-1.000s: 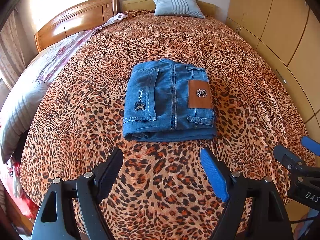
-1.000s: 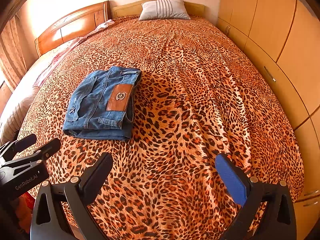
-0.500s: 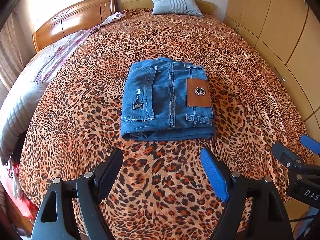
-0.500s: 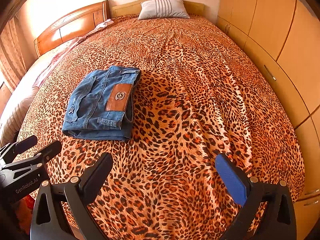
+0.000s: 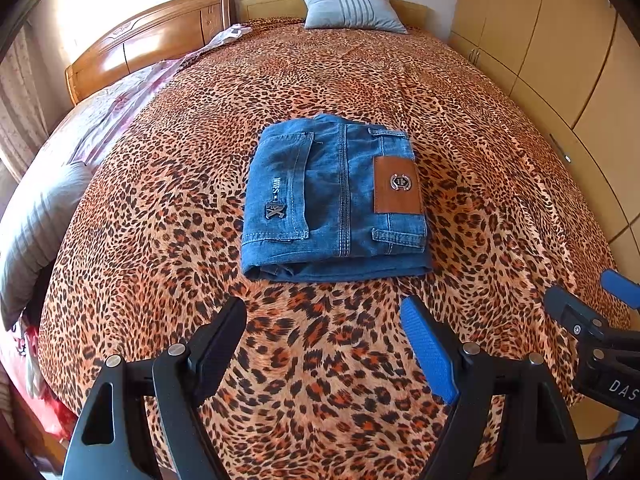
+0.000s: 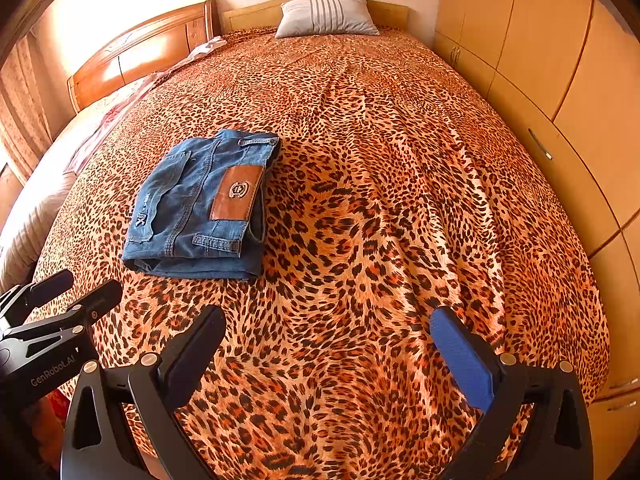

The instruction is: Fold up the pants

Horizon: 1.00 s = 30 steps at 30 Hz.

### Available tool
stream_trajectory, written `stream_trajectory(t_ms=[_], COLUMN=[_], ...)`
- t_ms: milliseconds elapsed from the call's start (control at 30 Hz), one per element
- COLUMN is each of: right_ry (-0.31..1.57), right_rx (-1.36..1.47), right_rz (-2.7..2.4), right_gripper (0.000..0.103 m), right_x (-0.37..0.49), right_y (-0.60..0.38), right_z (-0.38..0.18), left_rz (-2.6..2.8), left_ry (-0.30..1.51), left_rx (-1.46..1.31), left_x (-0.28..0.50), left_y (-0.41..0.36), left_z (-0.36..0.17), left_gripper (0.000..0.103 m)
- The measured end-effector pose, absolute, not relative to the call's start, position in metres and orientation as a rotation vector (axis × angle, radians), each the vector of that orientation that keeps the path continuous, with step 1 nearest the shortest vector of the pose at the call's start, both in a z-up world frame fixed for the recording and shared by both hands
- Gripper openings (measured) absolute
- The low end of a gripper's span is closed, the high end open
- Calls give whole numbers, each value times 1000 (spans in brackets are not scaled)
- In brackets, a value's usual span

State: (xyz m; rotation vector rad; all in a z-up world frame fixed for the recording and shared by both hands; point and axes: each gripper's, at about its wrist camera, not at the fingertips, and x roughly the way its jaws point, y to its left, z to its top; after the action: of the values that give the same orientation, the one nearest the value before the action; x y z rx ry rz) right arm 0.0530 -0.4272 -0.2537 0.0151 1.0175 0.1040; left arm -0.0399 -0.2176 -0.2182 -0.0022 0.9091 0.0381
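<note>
A: Where are the pants?

B: The jeans lie folded into a compact blue rectangle on the leopard-print bedspread, near the middle of the left wrist view and toward 10 o'clock in the right wrist view. A brown leather patch faces up on the right half of the bundle, and a back pocket with a small metal emblem sits on the left half. The layered folded edges face the cameras at 6 o'clock.

A: And the grippers?

B: The left gripper hangs just short of the near edge of the jeans, its two fingers spread wide with nothing between them (one pad black, the other blue). The right gripper is spread the same way over bare bedspread, well apart from the jeans, holding nothing. Each shows up in the other's view: the right one at 4 o'clock, the left one at 8 o'clock.

A: What surrounds the bed?

B: A grey striped pillow rests at 12 o'clock against the wooden headboard. Pale wooden wardrobe doors run along the 3 o'clock side, and a second grey pillow lies at 9 o'clock in the left wrist view
</note>
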Motion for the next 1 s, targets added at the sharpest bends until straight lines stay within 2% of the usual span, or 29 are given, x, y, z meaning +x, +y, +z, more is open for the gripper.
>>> stream_trajectory(t_ms=[1000], right_ry=[1023], right_rx=[9], right_rz=[110], right_gripper=[103], right_x=[51], right_y=[-427], right_z=[-254], left_rz=[37], left_ry=[889], left_rx=[-18], left_x=[-42], left_y=[-218], left_z=[-214], left_gripper=[78])
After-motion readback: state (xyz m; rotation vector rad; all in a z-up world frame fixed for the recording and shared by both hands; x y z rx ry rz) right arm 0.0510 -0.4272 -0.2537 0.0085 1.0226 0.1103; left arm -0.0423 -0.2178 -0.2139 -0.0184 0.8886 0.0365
